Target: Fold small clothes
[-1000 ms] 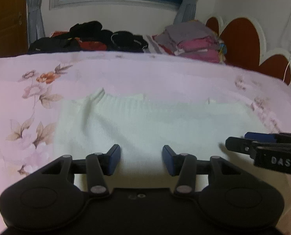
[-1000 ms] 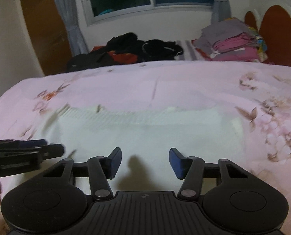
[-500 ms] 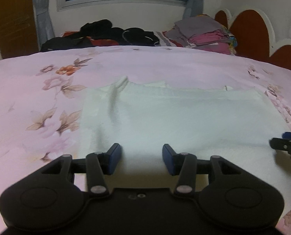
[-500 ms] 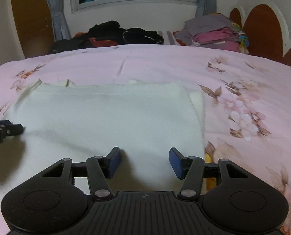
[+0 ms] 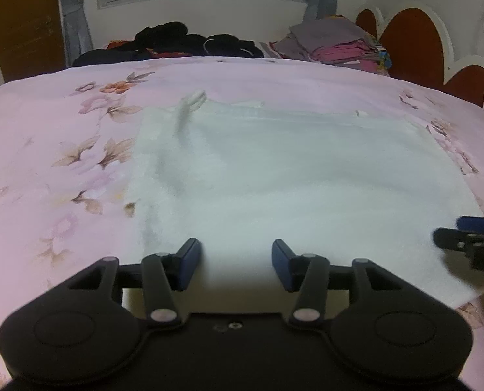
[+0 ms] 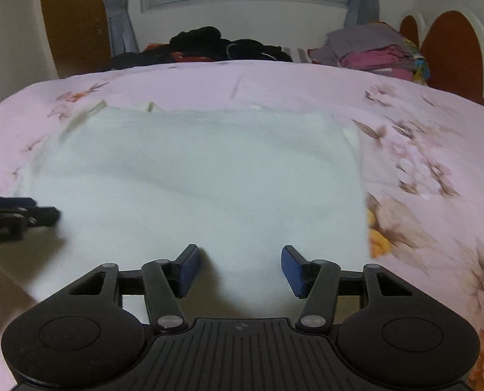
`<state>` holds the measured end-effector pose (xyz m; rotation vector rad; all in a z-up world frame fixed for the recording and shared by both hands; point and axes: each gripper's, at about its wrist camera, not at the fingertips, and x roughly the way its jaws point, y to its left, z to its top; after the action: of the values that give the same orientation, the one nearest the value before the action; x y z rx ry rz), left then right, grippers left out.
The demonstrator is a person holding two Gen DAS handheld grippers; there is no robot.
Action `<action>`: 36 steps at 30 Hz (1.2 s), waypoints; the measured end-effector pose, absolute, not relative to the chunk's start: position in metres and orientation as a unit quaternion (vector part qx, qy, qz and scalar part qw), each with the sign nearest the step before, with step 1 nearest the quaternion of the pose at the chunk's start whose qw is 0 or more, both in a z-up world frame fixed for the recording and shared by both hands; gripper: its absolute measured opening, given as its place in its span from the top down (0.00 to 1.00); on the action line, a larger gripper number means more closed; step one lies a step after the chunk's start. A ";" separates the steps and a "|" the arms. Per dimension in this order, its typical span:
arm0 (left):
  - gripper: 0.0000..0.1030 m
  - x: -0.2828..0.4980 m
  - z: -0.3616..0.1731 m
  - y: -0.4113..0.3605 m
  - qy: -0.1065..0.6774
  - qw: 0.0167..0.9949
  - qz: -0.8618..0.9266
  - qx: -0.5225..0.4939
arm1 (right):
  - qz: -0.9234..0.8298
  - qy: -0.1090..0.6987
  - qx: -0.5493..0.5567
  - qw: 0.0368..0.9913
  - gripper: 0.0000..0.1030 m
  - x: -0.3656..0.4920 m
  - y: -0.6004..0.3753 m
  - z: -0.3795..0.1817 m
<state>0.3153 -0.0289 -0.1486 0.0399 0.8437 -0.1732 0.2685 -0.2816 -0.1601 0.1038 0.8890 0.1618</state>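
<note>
A white knitted garment [image 5: 294,176] lies spread flat on the pink flowered bedspread [image 5: 56,150]; it also shows in the right wrist view [image 6: 203,182]. My left gripper [image 5: 234,265] is open and empty above the garment's near edge, towards its left side. My right gripper [image 6: 240,268] is open and empty above the near edge, towards the right side. The right gripper's tips show at the right of the left wrist view [image 5: 470,241]. The left gripper's tips show at the left of the right wrist view [image 6: 20,216].
At the far side of the bed lie a heap of dark clothes [image 5: 177,44] and a stack of folded grey and pink clothes [image 5: 336,44]. A red and white scalloped headboard [image 5: 414,45] stands at the right. A window and curtains are behind.
Both grippers have drawn apart from each other and pulled back towards the near edge. The garment now lies flatter and wider in view. Both stay open.
</note>
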 end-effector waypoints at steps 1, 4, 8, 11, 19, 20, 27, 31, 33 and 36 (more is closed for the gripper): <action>0.53 0.313 -0.147 -0.028 0.411 0.908 -0.080 0.016 | 0.075 0.428 0.059 0.898 0.47 0.266 -0.285 -0.157; 0.53 0.307 -0.145 -0.027 0.416 0.906 -0.075 0.010 | 0.072 0.433 0.058 0.896 0.47 0.258 -0.286 -0.157; 0.53 0.302 -0.147 -0.029 0.418 0.905 -0.075 0.026 | 0.067 0.433 0.044 0.898 0.47 0.252 -0.282 -0.161; 0.51 0.304 -0.145 -0.030 0.426 0.901 -0.074 0.023 | 0.059 0.438 0.050 0.895 0.47 0.251 -0.281 -0.157; 0.49 0.297 -0.143 -0.030 0.425 0.902 -0.071 0.021 | 0.043 0.448 0.033 0.892 0.47 0.239 -0.267 -0.157; 0.49 0.294 -0.140 -0.029 0.426 0.902 -0.069 0.014 | 0.043 0.451 0.025 0.891 0.47 0.238 -0.265 -0.157; 0.46 0.269 -0.123 -0.019 0.421 0.904 -0.080 -0.009 | 0.034 0.451 0.028 0.891 0.47 0.221 -0.260 -0.140; 0.45 0.258 -0.115 -0.010 0.423 0.902 -0.083 -0.028 | 0.042 0.438 0.031 0.897 0.47 0.209 -0.251 -0.127; 0.40 0.253 -0.112 -0.006 0.424 0.901 -0.087 -0.032 | 0.045 0.433 0.034 0.900 0.47 0.205 -0.246 -0.120; 0.38 0.249 -0.109 -0.002 0.423 0.901 -0.090 -0.036 | 0.049 0.426 0.036 0.903 0.47 0.198 -0.241 -0.110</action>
<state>0.2486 -0.0018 -0.1087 -0.0742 0.8747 -0.1865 0.1980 -0.2405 -0.1101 0.0740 0.8798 0.1012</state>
